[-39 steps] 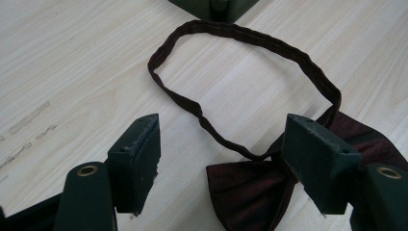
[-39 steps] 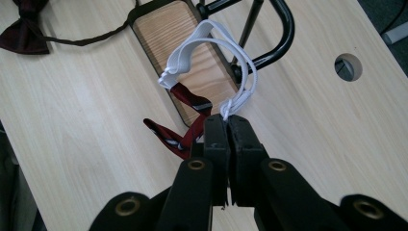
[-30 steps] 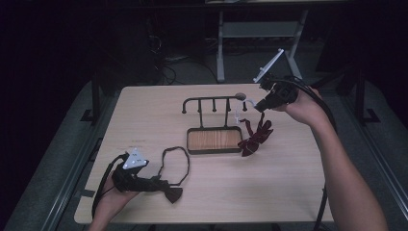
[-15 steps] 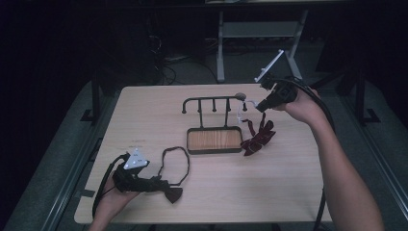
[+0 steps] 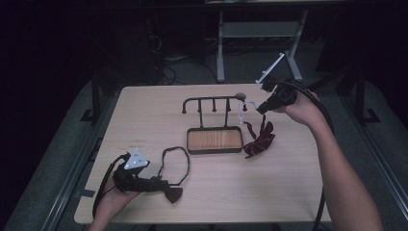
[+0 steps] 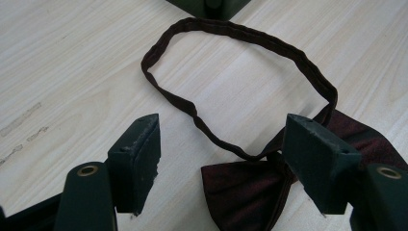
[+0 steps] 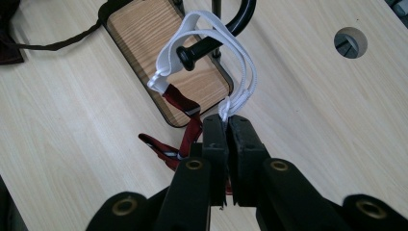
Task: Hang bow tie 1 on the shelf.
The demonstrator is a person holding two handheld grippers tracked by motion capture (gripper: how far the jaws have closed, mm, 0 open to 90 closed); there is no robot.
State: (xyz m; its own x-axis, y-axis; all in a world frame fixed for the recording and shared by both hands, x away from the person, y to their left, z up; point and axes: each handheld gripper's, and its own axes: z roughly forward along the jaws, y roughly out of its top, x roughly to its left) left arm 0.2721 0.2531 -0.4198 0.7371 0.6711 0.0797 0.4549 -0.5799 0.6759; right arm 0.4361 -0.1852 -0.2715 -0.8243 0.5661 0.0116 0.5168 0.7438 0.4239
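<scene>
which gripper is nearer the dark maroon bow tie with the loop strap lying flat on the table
Left. The left gripper straddles the dark maroon bow tie with open fingers; the right gripper is far off by the black metal rack.

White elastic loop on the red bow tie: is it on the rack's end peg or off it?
On. The white elastic loop passes around the rack's end peg, while the right tool is shut on its lower end; the red bow tie hangs below.
</scene>
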